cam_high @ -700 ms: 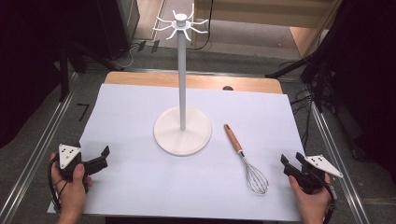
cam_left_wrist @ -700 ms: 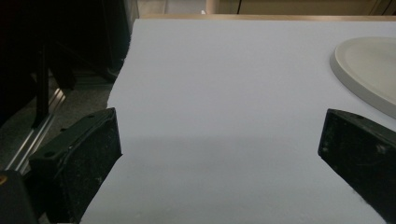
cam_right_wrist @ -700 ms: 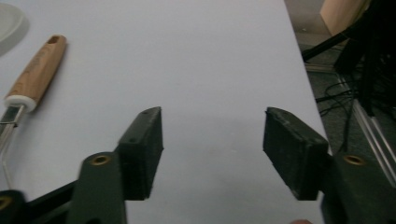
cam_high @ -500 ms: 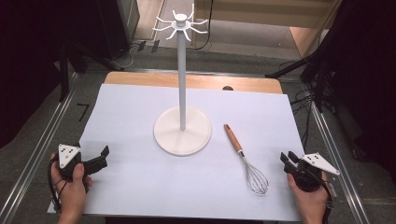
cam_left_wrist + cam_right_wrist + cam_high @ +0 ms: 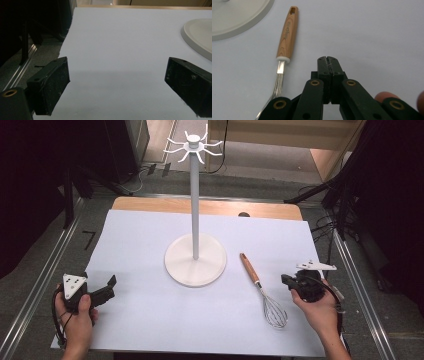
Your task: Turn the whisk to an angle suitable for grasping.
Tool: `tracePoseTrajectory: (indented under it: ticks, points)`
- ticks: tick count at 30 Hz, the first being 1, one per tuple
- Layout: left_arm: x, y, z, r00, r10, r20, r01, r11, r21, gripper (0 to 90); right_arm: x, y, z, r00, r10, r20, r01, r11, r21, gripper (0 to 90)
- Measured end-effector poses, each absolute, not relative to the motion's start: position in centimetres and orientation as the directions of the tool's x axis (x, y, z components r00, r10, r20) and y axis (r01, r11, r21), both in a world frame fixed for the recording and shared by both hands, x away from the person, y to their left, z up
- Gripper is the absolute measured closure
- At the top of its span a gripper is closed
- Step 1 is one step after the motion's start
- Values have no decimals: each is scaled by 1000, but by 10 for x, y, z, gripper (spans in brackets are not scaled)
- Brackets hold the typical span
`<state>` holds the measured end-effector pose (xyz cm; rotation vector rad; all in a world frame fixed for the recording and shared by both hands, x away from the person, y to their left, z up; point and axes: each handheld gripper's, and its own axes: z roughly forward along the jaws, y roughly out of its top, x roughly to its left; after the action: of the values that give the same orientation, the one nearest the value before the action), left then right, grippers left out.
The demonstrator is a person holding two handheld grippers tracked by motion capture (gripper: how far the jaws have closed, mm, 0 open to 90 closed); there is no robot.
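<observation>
Heads up: your right hand-held gripper (image 5: 328, 59) is pinched shut beside the whisk (image 5: 284, 47) at frame left, so it'll just shove it across the surface (image 5: 150, 320) unless you open up wide like the left hand-held gripper (image 5: 117, 87).

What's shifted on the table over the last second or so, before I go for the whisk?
The right gripper has edged in from the table's right edge toward the whisk and now sits beside its wire end, jaws shut on nothing. Nothing was picked up or let go. The left gripper stays open at the near left, and the whisk and the white hook stand lie where they were.
</observation>
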<state>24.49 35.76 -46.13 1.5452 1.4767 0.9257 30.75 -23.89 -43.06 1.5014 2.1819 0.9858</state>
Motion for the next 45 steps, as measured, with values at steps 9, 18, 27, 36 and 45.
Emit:
tracePoseTrajectory:
  ticks: [9,18,27,36,45]
  points:
    - [245,357,-461,56,998,-7,419,-17,908,64,344,-202,-414,-398,899,184,783,228,579,900]
    - [245,357,-462,61,998,-4,414,-22,910,64,368,-154,-418,-472,868,154,790,340,510,900]
    - [244,357,-462,66,998,-3,413,-24,910,64,395,-118,-432,-443,884,151,848,359,389,900]
    - [244,356,-462,66,998,5,407,-32,913,64,408,-110,-446,-374,920,119,887,317,336,900]
    - [243,356,-461,68,998,8,407,-35,913,64,415,-118,-447,-303,946,115,904,248,348,900]
